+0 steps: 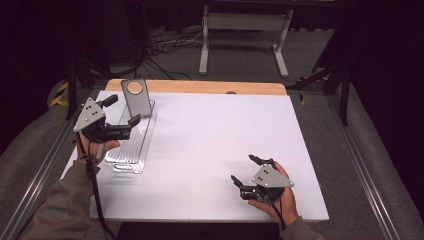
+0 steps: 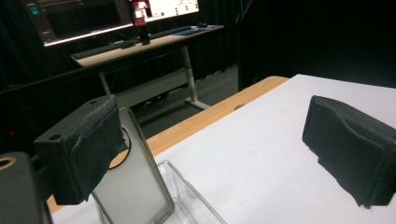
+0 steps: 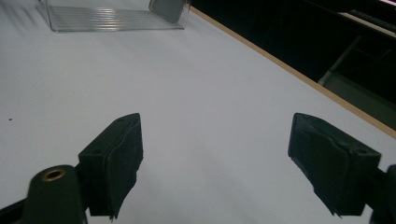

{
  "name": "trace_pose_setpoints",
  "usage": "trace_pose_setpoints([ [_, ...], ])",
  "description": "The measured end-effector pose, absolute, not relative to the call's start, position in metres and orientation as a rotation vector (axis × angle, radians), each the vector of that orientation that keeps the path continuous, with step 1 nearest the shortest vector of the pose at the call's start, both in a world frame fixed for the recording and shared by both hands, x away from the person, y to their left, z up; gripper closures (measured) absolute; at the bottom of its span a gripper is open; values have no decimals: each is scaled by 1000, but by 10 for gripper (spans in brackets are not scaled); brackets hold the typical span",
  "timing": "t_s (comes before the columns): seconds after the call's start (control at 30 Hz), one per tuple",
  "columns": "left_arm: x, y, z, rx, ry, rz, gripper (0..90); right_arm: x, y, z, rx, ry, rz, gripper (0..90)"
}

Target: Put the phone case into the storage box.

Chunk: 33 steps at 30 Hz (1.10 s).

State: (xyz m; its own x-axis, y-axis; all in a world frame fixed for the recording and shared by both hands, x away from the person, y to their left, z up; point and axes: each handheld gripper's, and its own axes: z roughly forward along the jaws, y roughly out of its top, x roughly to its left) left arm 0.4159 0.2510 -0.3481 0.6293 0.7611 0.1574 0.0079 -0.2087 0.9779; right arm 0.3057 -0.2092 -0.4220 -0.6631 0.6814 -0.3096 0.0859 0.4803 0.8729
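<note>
The grey plate w/ a round hole (image 1: pixel 136 97) is seen standing upright, slightly tilted back, at the far end of the clear ribbed tray (image 1: pixel 131 145), which lies near the left edge of the white tabletop (image 1: pixel 215 145). In the left gripper view the plate (image 2: pixel 135 186) is seen just beside the left-hand jaw, its foot inside the tray's far end (image 2: pixel 191 198); whether the pad touches it can't be told. The left gripper (image 1: pixel 121 111) is held over the tray's far half, jaws wide, nothing clamped between them. The right gripper (image 1: pixel 246 170) is held low over bare tabletop near the front right, well apart from tray & plate, jaws also wide and empty; from its view the tray (image 3: pixel 112 18) and the plate's lower end (image 3: pixel 168 8) are seen far off.

Judged progress: the plate looks already set in the tray and let go, or else not yet gripped – the frames can't settle which. If placing is the job, approx. done: only clearing the left gripper away is left. If removal is meant, nothing is done yet; closing on the plate & lifting it out are all still to be done
</note>
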Motion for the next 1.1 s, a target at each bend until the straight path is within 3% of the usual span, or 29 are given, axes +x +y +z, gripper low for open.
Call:
trace_pose_setpoints([
  [1.1,386,237,-356,1681,574,720,48,305,-209,-421,623,2076,1174,188],
])
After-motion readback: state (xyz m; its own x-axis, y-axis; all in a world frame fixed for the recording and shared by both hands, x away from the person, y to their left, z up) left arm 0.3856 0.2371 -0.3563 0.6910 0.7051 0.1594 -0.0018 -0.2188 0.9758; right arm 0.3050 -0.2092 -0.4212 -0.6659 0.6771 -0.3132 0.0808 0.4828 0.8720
